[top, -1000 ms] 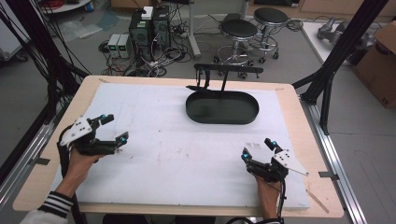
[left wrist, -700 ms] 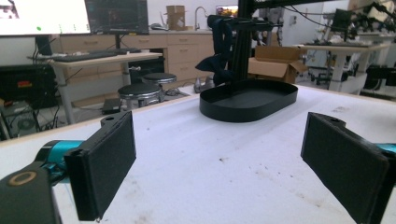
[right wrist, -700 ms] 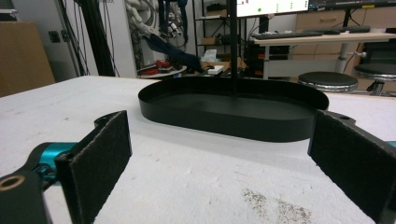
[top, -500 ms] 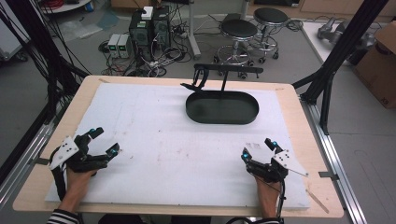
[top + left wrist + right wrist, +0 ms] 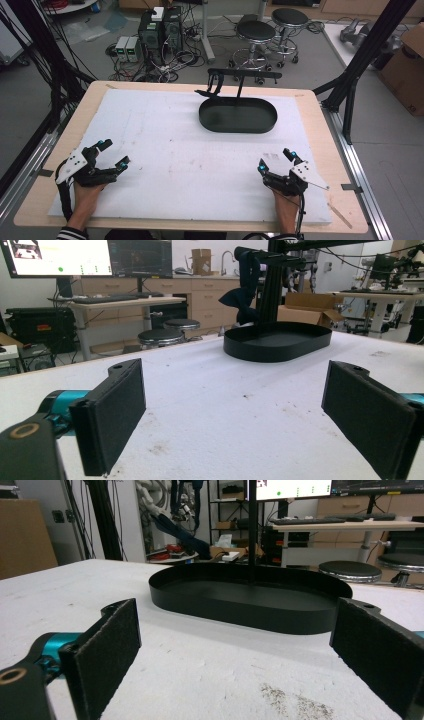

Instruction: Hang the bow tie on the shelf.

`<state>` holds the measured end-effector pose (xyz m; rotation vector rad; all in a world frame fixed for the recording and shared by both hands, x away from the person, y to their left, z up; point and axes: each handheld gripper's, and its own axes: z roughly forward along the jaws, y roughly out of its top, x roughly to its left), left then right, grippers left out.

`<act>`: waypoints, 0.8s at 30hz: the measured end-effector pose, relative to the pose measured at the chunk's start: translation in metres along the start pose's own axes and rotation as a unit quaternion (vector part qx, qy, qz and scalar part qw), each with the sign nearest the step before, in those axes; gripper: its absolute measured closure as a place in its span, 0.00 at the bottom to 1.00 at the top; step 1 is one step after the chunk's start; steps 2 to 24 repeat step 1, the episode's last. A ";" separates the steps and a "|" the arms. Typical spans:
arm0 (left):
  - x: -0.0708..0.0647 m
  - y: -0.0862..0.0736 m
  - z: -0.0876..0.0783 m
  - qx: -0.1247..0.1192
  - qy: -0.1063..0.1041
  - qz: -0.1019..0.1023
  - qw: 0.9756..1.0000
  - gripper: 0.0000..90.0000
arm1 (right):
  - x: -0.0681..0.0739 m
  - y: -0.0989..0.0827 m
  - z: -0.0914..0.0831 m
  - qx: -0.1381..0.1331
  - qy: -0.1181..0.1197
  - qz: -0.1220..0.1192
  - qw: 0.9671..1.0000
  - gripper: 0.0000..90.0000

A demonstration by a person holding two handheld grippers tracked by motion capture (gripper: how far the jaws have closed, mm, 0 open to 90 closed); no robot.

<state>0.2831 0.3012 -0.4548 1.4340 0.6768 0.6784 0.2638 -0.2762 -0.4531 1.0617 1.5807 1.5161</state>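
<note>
The shallow black oval metal tray (image 5: 238,115) is sitting far across the white foam mat (image 5: 170,150), at eleven o'clock from the nearer right gripper (image 5: 275,161) (both grippers (image 5: 112,152) gaping wide, holding nothing), long axis running crosswise.

Grey floor; two round stools (image 5: 272,30) beyond the table's far edge; computer towers (image 5: 160,27) far left; cardboard box (image 5: 407,65) far right.

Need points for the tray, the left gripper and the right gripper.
tray (image 5: 238,129), high view, on its near rim wall.
left gripper (image 5: 114,153), high view, midway between its fingertips, jaws apart.
right gripper (image 5: 275,160), high view, midway between its fingertips, jaws apart.
</note>
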 end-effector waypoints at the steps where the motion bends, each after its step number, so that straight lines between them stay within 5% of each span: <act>1: 0.000 0.000 0.000 0.000 -0.001 0.000 1.000 0.12 | 0.000 0.000 0.000 -0.002 -0.002 -0.001 1.000 0.06; 24: 0.000 0.000 0.000 0.000 -0.001 0.000 1.000 0.12 | 0.000 0.000 0.000 -0.002 -0.002 -0.001 1.000 0.06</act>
